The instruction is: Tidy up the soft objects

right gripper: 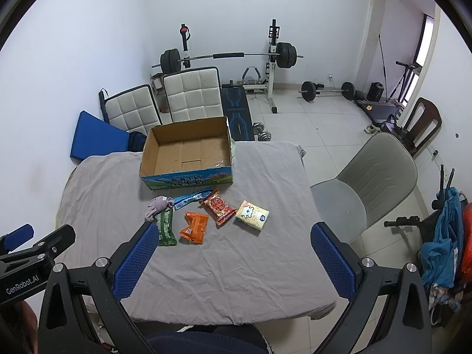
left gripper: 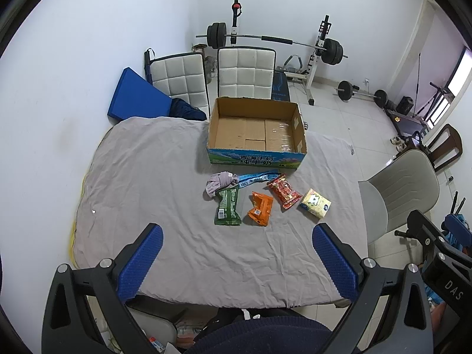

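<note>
An open, empty cardboard box (left gripper: pixel 256 131) (right gripper: pixel 188 153) stands at the far side of a grey-covered table (left gripper: pixel 165 194) (right gripper: pixel 236 265). In front of it lie a crumpled purple cloth (left gripper: pixel 219 181) (right gripper: pixel 157 205), a blue packet (left gripper: pixel 256 176) (right gripper: pixel 190 197), a green packet (left gripper: pixel 227 209) (right gripper: pixel 165 227), an orange packet (left gripper: pixel 260 208) (right gripper: pixel 193 227), a red packet (left gripper: pixel 283 191) (right gripper: pixel 217 206) and a yellow tissue pack (left gripper: pixel 315 205) (right gripper: pixel 252 215). My left gripper (left gripper: pixel 237 259) and right gripper (right gripper: pixel 234 258) are both open and empty, held above the table's near edge.
Two white padded chairs (left gripper: pixel 212 76) and a blue cushion (left gripper: pixel 135 97) stand behind the table. A grey chair (right gripper: pixel 368 188) is at the right. A barbell rack (right gripper: pixel 230 56) and weights (right gripper: pixel 327 90) stand on the tiled floor beyond.
</note>
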Motion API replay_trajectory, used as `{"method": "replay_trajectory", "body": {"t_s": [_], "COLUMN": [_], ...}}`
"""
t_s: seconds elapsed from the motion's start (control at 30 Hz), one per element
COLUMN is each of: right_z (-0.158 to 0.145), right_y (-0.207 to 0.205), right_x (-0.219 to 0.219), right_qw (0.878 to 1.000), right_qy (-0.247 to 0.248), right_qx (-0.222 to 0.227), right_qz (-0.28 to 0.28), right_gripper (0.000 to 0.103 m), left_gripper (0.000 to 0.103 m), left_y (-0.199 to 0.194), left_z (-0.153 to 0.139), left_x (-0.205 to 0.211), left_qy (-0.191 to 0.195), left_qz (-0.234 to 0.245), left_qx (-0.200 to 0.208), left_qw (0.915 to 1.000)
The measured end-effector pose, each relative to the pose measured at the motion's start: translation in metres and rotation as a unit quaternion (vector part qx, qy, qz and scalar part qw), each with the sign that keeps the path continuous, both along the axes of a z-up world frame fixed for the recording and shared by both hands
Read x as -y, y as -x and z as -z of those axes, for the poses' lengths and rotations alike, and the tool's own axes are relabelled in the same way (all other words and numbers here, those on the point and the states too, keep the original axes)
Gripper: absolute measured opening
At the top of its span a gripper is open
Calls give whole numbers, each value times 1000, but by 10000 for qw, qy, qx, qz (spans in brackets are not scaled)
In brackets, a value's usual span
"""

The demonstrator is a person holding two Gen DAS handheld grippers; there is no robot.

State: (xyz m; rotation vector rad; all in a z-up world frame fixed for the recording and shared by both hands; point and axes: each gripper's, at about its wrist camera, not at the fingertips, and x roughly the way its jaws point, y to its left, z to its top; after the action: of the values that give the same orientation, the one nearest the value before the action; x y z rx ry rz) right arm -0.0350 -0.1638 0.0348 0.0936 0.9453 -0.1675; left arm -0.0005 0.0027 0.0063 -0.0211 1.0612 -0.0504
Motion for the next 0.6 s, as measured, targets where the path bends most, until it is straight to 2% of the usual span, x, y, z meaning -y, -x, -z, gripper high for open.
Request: {"method": "replay_trajectory", "body": {"t_s": [0.6], "right_z": [-5], "right_y": [-1], "right_x": [1], "right_qw": [10000], "right_qy": [33], "right_qx": [60], "right_qz": [-49], "right_gripper": [103], "left_gripper": [103], "left_y": [-3], "left_z": [-2], "left_x": [1], "left_qy": [25], "left_qz": [-20], "left_qx": [35], "left_qw": [10000]}}
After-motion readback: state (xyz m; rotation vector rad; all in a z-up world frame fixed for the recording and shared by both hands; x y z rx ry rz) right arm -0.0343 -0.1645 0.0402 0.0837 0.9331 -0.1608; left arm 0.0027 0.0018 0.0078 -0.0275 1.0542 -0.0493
